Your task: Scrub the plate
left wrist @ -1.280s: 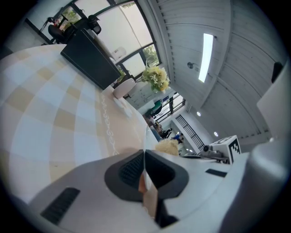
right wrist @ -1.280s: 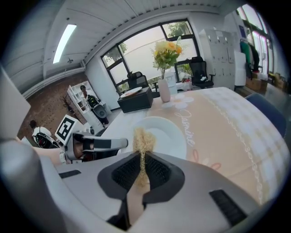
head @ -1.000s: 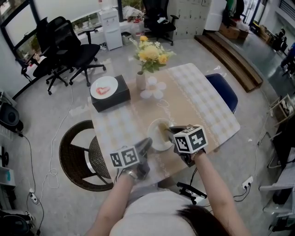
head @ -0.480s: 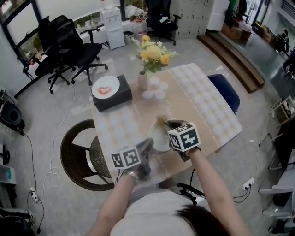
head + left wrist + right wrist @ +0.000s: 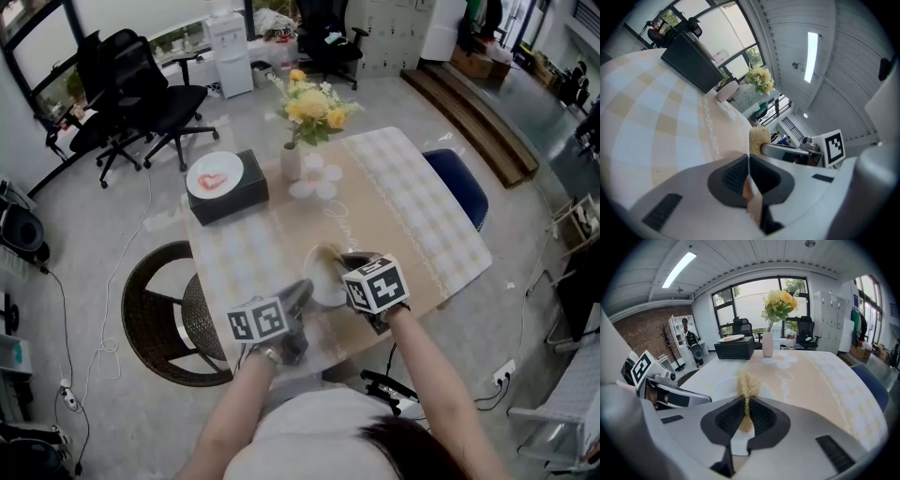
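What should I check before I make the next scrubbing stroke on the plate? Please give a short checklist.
1. The left gripper is shut on the rim of the plate: ok.
2. The right gripper is shut on the scrubber: ok.
3. In the head view, the scrubber lies over the plate: ok.
4. The scrubber presses on the plate's surface: cannot tell.
5. The vase with flowers stands apart from the plate and from both grippers: ok.
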Motion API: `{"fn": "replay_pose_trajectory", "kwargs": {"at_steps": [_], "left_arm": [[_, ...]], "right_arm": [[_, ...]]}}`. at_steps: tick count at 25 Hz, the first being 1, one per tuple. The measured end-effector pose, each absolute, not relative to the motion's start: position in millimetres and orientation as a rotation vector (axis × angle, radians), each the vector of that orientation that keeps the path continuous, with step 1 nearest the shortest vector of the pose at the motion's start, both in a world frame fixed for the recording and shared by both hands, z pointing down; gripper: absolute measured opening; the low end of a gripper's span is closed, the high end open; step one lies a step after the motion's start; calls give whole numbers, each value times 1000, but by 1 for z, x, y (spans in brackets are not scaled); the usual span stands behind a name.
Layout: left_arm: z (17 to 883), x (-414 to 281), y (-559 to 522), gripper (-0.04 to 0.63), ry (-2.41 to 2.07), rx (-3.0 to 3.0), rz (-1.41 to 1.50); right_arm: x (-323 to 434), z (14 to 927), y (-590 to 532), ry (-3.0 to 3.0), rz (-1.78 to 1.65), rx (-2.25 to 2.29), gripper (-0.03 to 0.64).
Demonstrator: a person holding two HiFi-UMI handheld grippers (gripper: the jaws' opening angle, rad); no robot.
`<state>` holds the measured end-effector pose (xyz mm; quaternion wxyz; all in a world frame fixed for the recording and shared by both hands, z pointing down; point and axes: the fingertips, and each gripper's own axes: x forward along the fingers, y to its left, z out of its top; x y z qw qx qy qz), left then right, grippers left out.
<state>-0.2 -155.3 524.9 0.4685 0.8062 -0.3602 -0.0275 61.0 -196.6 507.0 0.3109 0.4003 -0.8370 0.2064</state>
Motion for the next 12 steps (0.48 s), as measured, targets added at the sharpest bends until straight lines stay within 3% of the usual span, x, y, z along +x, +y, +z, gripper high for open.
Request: {"fn": "replay_pose_trajectory", "kwargs": {"at_steps": [12], "left_arm": [[525, 0, -154, 20, -885, 1975, -66]], "right_arm": [[60, 521, -163, -2126, 590, 927, 35]]}}
